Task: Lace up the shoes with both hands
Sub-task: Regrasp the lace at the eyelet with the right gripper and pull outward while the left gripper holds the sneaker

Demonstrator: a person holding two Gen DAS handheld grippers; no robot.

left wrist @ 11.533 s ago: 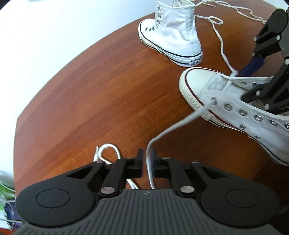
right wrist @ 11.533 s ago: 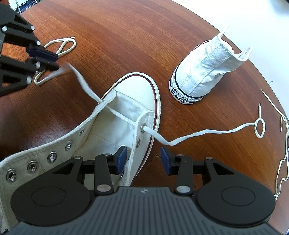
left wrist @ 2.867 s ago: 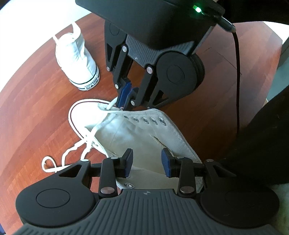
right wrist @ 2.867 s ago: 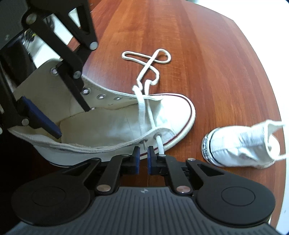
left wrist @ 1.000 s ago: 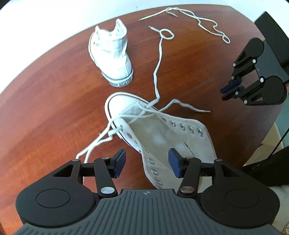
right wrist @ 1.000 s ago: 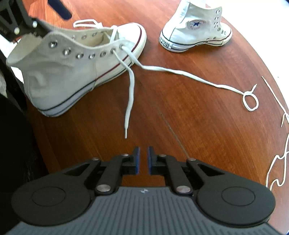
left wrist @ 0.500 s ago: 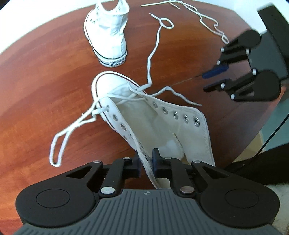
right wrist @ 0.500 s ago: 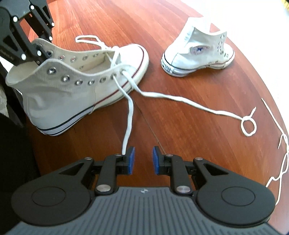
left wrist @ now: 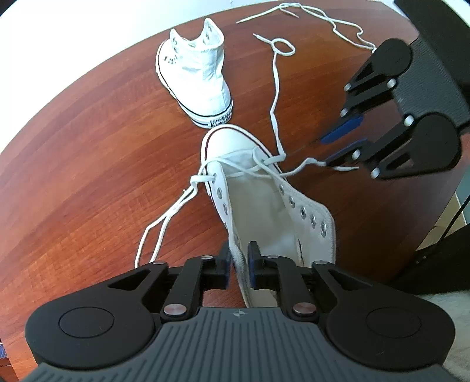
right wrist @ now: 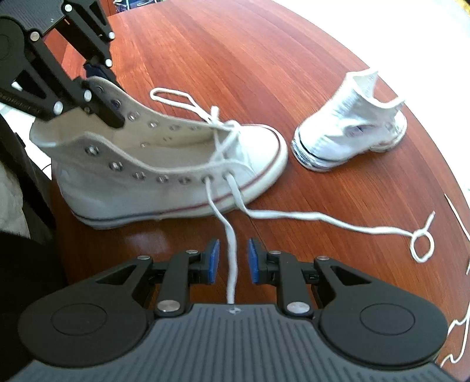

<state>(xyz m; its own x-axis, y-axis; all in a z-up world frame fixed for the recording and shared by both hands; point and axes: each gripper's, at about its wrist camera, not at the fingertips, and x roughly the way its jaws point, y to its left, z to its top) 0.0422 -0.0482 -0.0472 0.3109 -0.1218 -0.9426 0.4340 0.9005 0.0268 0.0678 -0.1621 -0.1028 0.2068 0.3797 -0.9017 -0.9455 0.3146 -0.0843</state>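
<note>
Left wrist view first: the left gripper point(left wrist: 237, 266) has its blue pads straddling the near collar edge of the cream high-top sneaker point(left wrist: 264, 205). The jaws have just been opening again, so the canvas sits between them but I can't tell if the pads are pressing on it. My guess is it's there to steady the shoe while the other hand works. The shoe points away from me on the wooden table point(left wrist: 88, 147), with only the 2 eyelet pairs nearest the toe threaded. On the right, the right gripper point(left wrist: 342, 144) hovers at the lace end point(left wrist: 337, 167).

Right wrist view: that shoelace point(right wrist: 232, 264) runs from the second eyelet straight down between the spread blue pads point(right wrist: 212, 261), which aren't touching it. Looks lined up for a pinch so the tip can be fed into the next eyelet. The other end trails right to a small loop point(right wrist: 423, 244). The second sneaker point(right wrist: 352, 132) stands far right, unlaced, its spare lace point(left wrist: 323, 17) lying loose beyond.
</note>
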